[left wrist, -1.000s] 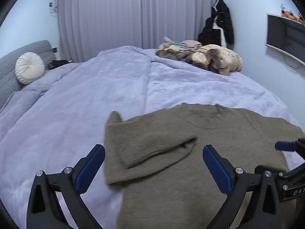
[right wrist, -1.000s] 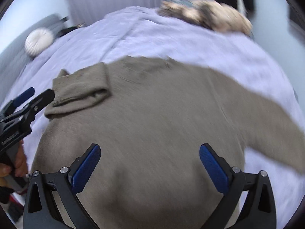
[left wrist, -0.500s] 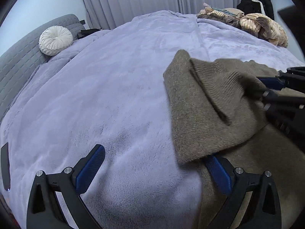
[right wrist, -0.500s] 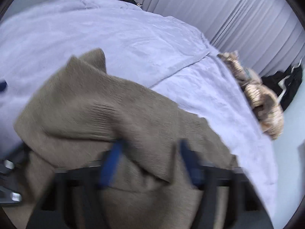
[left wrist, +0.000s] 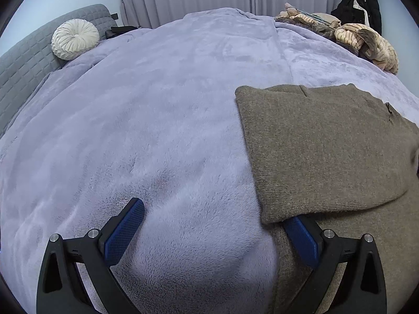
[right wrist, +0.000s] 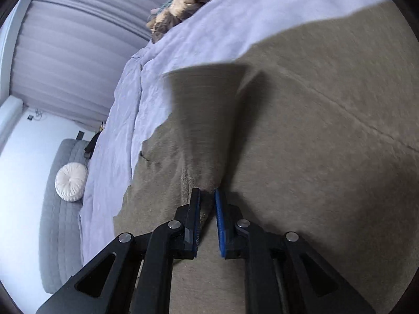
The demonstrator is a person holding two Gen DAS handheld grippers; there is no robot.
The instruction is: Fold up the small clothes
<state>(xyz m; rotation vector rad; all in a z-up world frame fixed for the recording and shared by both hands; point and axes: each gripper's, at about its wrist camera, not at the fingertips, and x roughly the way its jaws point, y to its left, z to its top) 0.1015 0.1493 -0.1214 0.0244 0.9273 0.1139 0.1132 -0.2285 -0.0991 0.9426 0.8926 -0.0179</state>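
Observation:
An olive-brown knit sweater (left wrist: pixel 327 144) lies on the lilac blanket (left wrist: pixel 157 104), its left part folded over onto the body. My left gripper (left wrist: pixel 212 212) stands wide open at the sweater's near left corner. Its left finger rests over bare blanket and its right fingertip is tucked beneath the folded edge. In the right wrist view my right gripper (right wrist: pixel 207 192) pinches the sweater's sleeve (right wrist: pixel 207 120) between its blue pads, the ribbed cuff flaring out beyond the tips above the sweater body (right wrist: pixel 327 130). Its jaws are opening slightly with the knit still between them.
A heap of beige and striped clothes (left wrist: pixel 366 41) sits at the bed's far right. A round white cushion (left wrist: pixel 74 39) leans on the grey quilted headboard (left wrist: pixel 23 60) at the left. A black coat (left wrist: pixel 362 0) hangs by the curtains.
My right gripper went from wide open to pinching the sleeve, rolled over and swung out of the left wrist view. My left gripper dropped to the sweater's left edge, then held still.

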